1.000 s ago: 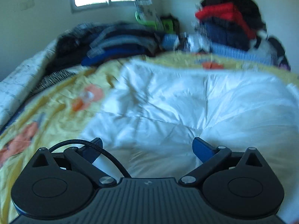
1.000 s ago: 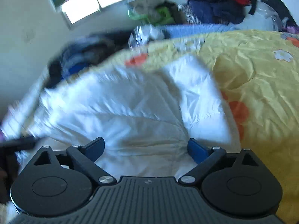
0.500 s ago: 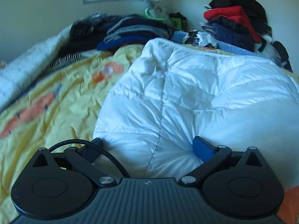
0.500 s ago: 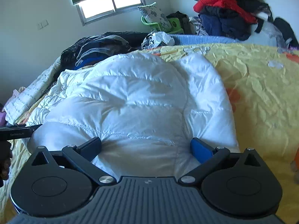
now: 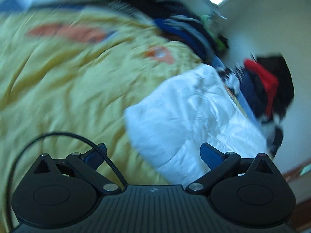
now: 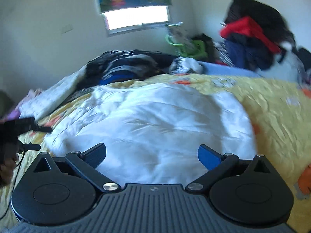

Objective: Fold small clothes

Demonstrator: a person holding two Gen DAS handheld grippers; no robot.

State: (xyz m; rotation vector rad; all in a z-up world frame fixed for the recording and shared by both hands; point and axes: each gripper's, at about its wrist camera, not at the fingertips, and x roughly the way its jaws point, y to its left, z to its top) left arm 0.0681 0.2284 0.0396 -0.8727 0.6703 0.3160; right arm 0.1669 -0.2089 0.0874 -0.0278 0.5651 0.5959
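Spread wide and bearing nothing: left gripper (image 5: pixel 152 153), blue pads apart over the yellow bedspread (image 5: pixel 64 89), with the near corner of the white quilted jacket (image 5: pixel 186 120) reaching between them but not pinched. Heavily smeared view, tilted (fine detail lost). Seen from the right wrist at far left: the same left gripper again, a dark blur beside a hand (image 6: pixel 6 167) and a thin cable, just off the jacket's left edge.

Lying in the middle of the bed, puffed into a low dome on the bedspread: the jacket (image 6: pixel 151 124). Glossy, slick shell stitched into padded panels; soft, airy, probably very light, with no stiffness to hold a crease. Likely to spring back after folding and to slide under hard pads, so best taken at a flat hem, a stitched seam or a corner, where the filling is thin, rather than on a plump panel. Nothing fragile about it.

Also fully splayed: right gripper (image 6: pixel 152 155), pads clear of the cloth, only the jacket's near bulge below and between them; jaws just finishing their opening.

Further right and behind: crinkled yellow cotton printed with orange and white flowers, a rumpled dark clothes heap (image 6: pixel 128 66) near the window (image 6: pixel 138 17), and a tall pile with a red garment (image 6: pixel 250 31) in the corner.
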